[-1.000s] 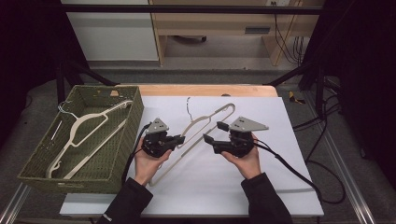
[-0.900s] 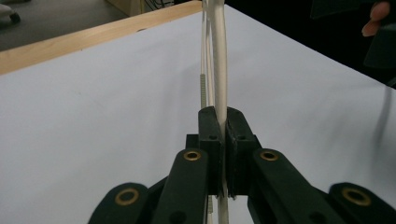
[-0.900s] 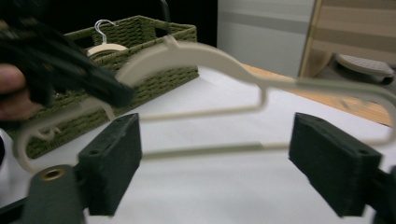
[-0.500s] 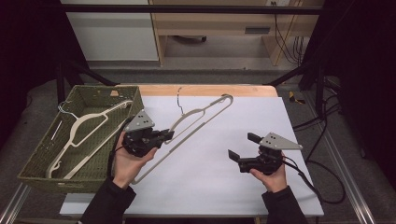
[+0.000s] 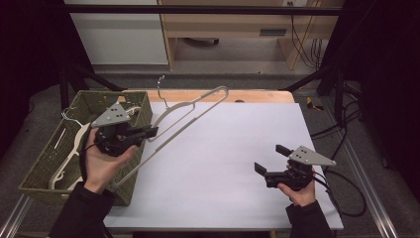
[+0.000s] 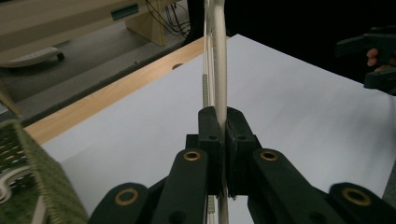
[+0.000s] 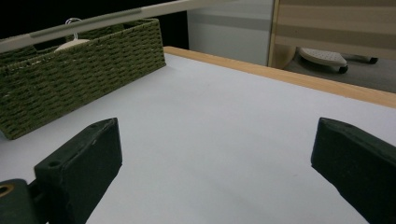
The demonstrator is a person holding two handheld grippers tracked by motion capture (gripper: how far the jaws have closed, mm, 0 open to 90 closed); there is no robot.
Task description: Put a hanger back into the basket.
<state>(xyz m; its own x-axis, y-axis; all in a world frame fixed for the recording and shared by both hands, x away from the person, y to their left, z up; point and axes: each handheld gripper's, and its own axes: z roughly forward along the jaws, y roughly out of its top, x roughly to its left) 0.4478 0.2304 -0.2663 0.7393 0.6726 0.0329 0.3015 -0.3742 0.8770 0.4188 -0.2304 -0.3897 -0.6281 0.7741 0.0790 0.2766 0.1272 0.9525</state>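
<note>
White tabletop (image 5: pixel 223 158): our left tool (image 5: pixel 148 133) grips one hanger (image 5: pixel 190 116) above it, near the basket (image 5: pixel 49 163); right tool (image 5: pixel 270 166) gapes, holding nothing.

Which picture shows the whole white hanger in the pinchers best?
The high view: there the hanger shows end to end, hook included, clamped by the left gripper beside the basket. The left gripper view shows just its bar edge-on between shut jaws. The right gripper view catches a strip of it above the basket.
</note>
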